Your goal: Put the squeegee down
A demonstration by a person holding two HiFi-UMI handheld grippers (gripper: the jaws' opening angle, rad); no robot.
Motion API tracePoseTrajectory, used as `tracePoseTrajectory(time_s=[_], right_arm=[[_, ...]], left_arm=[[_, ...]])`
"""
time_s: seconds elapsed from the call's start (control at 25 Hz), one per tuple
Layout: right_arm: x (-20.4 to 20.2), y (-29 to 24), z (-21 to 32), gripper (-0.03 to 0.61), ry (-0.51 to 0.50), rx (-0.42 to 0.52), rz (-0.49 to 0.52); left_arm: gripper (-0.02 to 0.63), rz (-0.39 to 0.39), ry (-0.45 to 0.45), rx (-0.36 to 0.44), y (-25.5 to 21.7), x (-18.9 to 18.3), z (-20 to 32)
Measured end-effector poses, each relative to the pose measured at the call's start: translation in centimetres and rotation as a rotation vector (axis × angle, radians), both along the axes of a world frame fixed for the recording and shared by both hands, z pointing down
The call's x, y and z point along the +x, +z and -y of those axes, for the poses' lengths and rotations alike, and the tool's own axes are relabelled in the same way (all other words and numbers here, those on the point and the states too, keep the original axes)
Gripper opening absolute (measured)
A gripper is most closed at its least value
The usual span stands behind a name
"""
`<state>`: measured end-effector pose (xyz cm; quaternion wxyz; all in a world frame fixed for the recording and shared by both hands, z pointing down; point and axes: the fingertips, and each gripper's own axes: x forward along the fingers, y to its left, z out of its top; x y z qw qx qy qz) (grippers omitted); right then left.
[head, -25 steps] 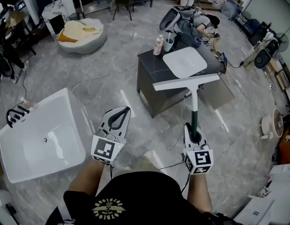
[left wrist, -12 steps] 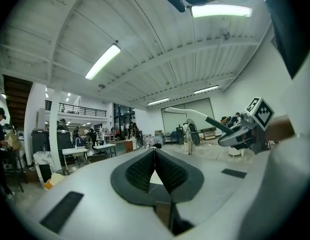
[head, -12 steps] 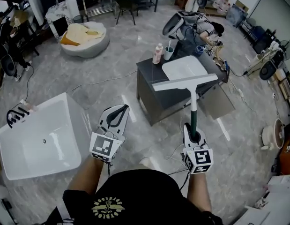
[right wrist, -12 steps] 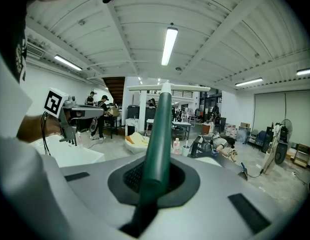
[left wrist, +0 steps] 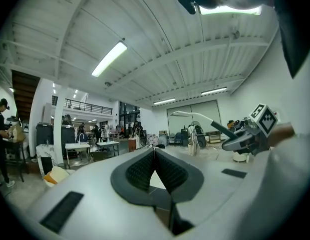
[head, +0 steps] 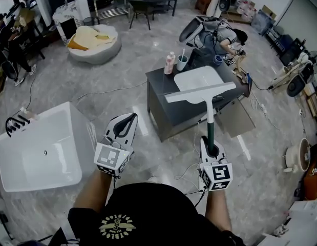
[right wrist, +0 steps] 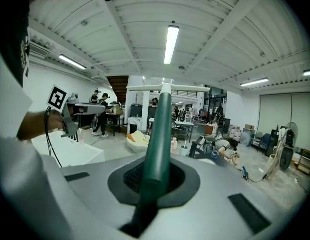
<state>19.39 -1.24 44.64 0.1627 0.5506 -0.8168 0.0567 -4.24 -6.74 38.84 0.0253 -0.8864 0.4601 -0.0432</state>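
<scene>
The squeegee stands upright in my right gripper (head: pixel 210 146), which is shut on its dark green handle (head: pixel 211 131). Its white blade (head: pixel 199 92) lies crosswise at the top, in front of the dark cabinet (head: pixel 163 106). In the right gripper view the handle (right wrist: pixel 160 129) rises from between the pads of the right gripper (right wrist: pixel 156 176) to the blade (right wrist: pixel 167 88). My left gripper (head: pixel 131 118) is held at the left at about the same height, shut with nothing in it; its pads meet in the left gripper view (left wrist: pixel 155 153). That view also catches the squeegee (left wrist: pixel 195 115) at the right.
The cabinet carries a white basin (head: pixel 199 78), a bottle (head: pixel 170 63) and a cup (head: pixel 183 62). A person (head: pixel 222 32) crouches behind it. A white bathtub (head: pixel 40 152) stands at the left, a round tub (head: pixel 94 41) farther back. Cables trail over the marble floor (head: pixel 112 81).
The view has crept forward: the cabinet sits slightly lower and the bathtub farther left. My left gripper drifted a little left. The squeegee stays upright in the right gripper.
</scene>
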Motion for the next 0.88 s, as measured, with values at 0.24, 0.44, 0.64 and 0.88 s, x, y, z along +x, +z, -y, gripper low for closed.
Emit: tracePoseTrajectory(time_s=[0.24, 0.44, 0.64, 0.88], right_arm=[[0.7, 1.0, 0.0, 0.029, -0.023, -0.019, 0.002], [0.2, 0.5, -0.2, 0.029, -0.038, -0.004, 0.024], [0.4, 0.2, -0.1, 0.029, -0.027, 0.015, 0.039], [-0.5, 0.3, -0.1, 0.029, -0.025, 0.016, 0.062]], left_arm=[[0.023, 0.009, 0.0, -0.023, 0.6, 0.6, -0.4], [0.023, 0.026, -0.017, -0.015, 0.1, 0.2, -1.2], [0.023, 0.036, -0.039, -0.021, -0.1, -0.5, -1.5], [0.023, 0.045, -0.014, -0.021, -0.1, -0.1, -0.6]])
